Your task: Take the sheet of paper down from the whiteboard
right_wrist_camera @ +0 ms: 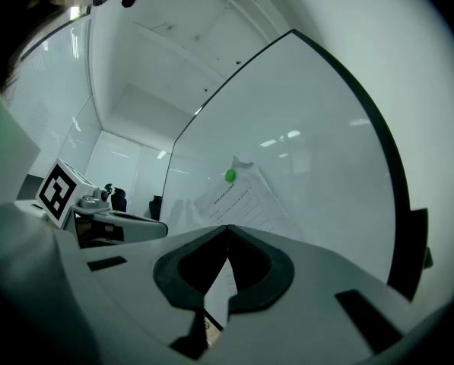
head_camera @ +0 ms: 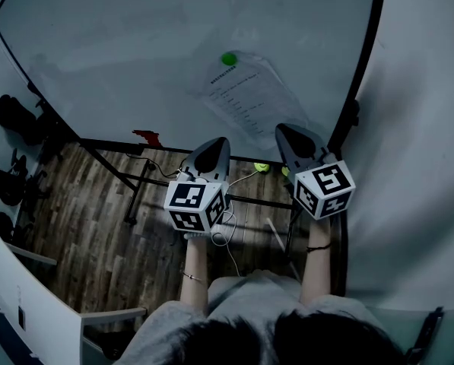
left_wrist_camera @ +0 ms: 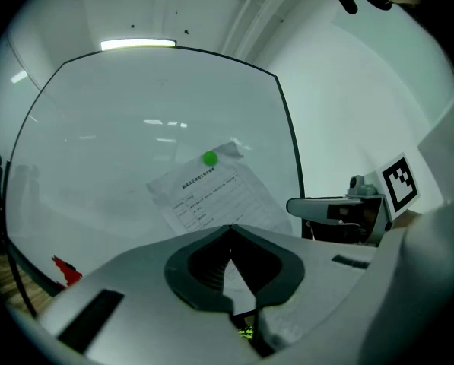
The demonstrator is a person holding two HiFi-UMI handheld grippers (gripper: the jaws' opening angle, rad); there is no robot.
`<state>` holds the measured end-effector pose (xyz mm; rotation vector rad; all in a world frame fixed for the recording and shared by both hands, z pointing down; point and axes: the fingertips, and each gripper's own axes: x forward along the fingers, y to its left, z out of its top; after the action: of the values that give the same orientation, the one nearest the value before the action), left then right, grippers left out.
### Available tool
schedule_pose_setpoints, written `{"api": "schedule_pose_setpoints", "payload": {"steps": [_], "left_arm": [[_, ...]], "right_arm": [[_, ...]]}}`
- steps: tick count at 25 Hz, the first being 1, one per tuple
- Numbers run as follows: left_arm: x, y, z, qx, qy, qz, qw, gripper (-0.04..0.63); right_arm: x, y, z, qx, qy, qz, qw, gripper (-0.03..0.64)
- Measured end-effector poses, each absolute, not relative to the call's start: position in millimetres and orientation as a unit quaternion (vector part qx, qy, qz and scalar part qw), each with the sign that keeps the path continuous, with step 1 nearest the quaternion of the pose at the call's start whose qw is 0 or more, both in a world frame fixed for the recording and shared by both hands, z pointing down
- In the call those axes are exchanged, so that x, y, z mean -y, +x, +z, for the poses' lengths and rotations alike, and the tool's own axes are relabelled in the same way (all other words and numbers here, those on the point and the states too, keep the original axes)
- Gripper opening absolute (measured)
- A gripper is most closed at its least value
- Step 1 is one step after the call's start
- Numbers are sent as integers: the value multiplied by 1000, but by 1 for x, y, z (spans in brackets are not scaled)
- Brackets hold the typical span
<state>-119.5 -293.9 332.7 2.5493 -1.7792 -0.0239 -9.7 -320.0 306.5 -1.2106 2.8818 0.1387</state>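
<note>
The sheet of paper point(head_camera: 246, 101) is hanging tilted on the whiteboard point(head_camera: 135, 44), pinned near its top by a green magnet point(head_camera: 228, 58). You are holding the left gripper point(head_camera: 220, 143) and right gripper point(head_camera: 282, 130) near its lower edge, both with jaws pressed together and empty. Tugging the sheet while the magnet is clamping it is likely to tear it. You are facing one sheet, one magnet and two grippers.

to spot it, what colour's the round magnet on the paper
Green magnet, best in left gripper view.

Head view looks steeply down; both gripper views face the whiteboard point(left_wrist_camera: 120, 128)
</note>
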Motion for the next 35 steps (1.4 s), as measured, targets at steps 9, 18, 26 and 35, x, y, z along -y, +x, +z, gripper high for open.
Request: {"api": "schedule_pose_setpoints", "payload": {"steps": [9, 18, 26, 35], "left_arm": [[315, -123, 329, 567, 824, 0, 17, 5], [351, -129, 296, 550, 835, 3, -7, 5], [372, -120, 267, 538, 840, 21, -62, 6], [390, -138, 239, 574, 813, 15, -99, 20]], "right_arm": [[342, -1, 298, -906, -420, 59, -18, 2], [358, 3, 285, -881, -466, 76, -38, 2], [369, 12, 284, -864, -496, 75, -44, 3], [382, 15, 282, -856, -509, 78, -50, 67]]}}
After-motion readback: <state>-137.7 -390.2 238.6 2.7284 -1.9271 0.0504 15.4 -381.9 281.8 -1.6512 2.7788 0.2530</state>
